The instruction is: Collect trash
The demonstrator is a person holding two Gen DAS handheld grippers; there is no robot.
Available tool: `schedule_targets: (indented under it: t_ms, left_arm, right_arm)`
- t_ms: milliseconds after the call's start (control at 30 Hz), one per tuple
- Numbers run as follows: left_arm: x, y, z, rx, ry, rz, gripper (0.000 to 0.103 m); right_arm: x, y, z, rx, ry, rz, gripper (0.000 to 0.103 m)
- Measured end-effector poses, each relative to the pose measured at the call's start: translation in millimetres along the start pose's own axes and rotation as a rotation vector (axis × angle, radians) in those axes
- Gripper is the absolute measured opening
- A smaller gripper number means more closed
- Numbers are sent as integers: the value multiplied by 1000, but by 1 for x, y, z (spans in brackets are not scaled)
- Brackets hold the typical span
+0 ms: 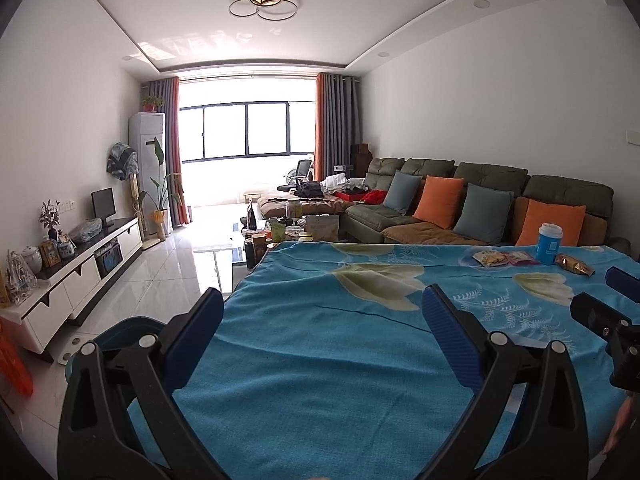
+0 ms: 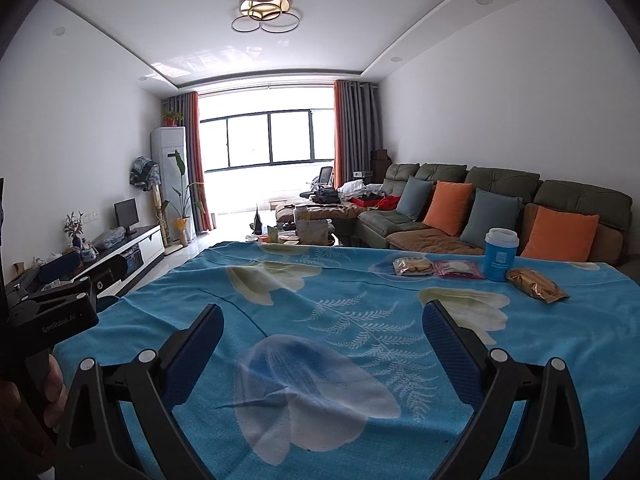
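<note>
Spreading across the lower half of both views, the worktop (image 2: 328, 320) wears a blue flowered cloth. At its far edge, toward the upper right of each frame, stand a blue cup (image 2: 501, 255) and three wrappers: a gold packet (image 2: 536, 285) lying slantwise, a pink packet (image 2: 458, 269) and a biscuit packet (image 2: 413, 266) in a row to the cup's left. Both the right gripper (image 2: 322, 330) and the left gripper (image 1: 322, 316) have jaws spread wide with nothing between them. All the trash lies ahead and rightward, well apart from either; the right one looks nearer, probably the gold packet first.
</note>
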State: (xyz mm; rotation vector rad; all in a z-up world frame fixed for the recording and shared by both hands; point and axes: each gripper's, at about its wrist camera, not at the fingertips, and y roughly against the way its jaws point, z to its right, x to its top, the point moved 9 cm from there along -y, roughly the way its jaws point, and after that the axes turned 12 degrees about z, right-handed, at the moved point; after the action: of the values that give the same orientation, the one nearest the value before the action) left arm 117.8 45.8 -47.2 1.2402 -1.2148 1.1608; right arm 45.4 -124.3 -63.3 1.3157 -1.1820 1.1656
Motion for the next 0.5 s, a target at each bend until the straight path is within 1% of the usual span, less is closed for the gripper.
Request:
schedule_targets:
  t_ms: [133,500]
  left_arm:
    - [-2,2,4,-17,7,1,97]
    - [-1,9,2,-15,20,19,97]
  right_arm:
    - [2,3,3,-22,8,7,96]
    - [9,11,9,-50,6,37,96]
